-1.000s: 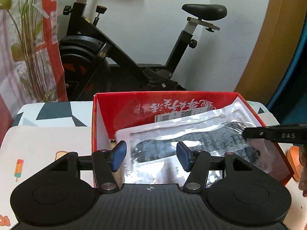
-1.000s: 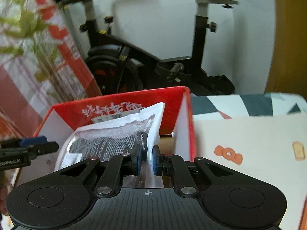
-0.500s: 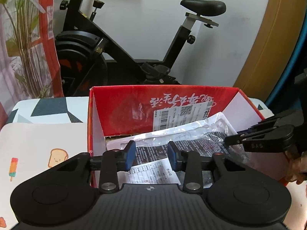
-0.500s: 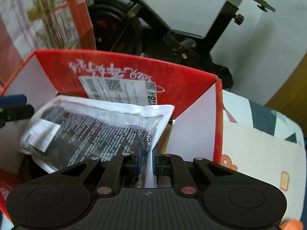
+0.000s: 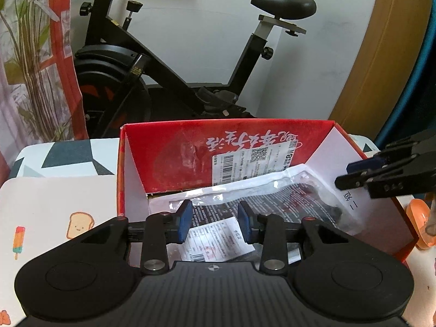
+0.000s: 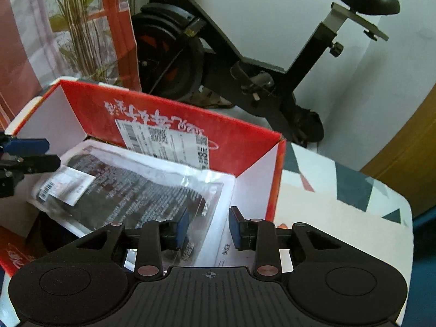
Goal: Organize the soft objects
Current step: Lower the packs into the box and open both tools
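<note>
A clear plastic packet [image 5: 261, 201] [image 6: 130, 190] with a dark printed item inside lies flat in the red cardboard box [image 5: 174, 150] [image 6: 245, 141]. My left gripper [image 5: 215, 222] hovers over the packet's near left end, jaws apart, nothing pinched. My right gripper [image 6: 207, 227] hangs over the packet's right edge beside the box's right wall; its jaws are opening and the pads stand clear of the plastic. Each gripper shows at the edge of the other's view: the right gripper [image 5: 381, 174] and the left gripper [image 6: 24, 152].
The box sits on a table [image 5: 54, 207] with a cartoon-print mat. An orange object [image 5: 419, 218] lies right of the box. Behind stand an exercise bike [image 5: 190, 62] [image 6: 245, 62], a plant [image 5: 24, 54] and a red-and-white hanging cloth.
The right gripper let go of the packet's edge and its jaws came apart. The packet dropped flat into the box. The left jaws narrowed earlier and then held.
</note>
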Motion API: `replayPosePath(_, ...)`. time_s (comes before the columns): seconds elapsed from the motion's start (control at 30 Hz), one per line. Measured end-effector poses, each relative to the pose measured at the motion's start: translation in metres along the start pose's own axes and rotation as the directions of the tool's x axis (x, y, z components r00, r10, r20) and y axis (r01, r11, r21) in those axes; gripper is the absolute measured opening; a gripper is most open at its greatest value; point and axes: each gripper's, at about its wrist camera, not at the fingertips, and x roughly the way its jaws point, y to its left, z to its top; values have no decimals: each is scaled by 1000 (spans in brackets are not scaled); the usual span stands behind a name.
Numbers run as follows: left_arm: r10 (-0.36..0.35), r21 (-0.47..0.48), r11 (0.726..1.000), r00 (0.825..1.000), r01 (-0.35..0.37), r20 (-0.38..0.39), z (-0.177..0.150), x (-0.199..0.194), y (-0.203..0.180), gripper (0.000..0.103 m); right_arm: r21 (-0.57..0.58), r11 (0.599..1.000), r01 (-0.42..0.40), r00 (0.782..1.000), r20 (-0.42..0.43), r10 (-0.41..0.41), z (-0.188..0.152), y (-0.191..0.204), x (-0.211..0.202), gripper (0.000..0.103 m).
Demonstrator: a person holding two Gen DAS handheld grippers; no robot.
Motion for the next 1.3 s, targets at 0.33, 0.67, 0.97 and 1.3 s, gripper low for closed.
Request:
replayPosePath(0.33,5,21,1000,1000,-5,-11,-1,4,-1,38,3,992,-125,986,-112,125,-4,10,30,3)
replayPosePath(0.67,9,31,999,1000,-8,-27,-1,8,-3,37,-9,993,-121,968,-224,116,-4,21,62,2)
replayPosePath(0.97,30,46,998,999,-30,-15,0,0,-9,37,9,996,-93,985,-146,93,-7,18,44,9)
replayPosePath(1.3,65,82,994,998,-66,17,-8,-33,-23,38,70,993,-96,995,-5,97,-22,13,-5,51)
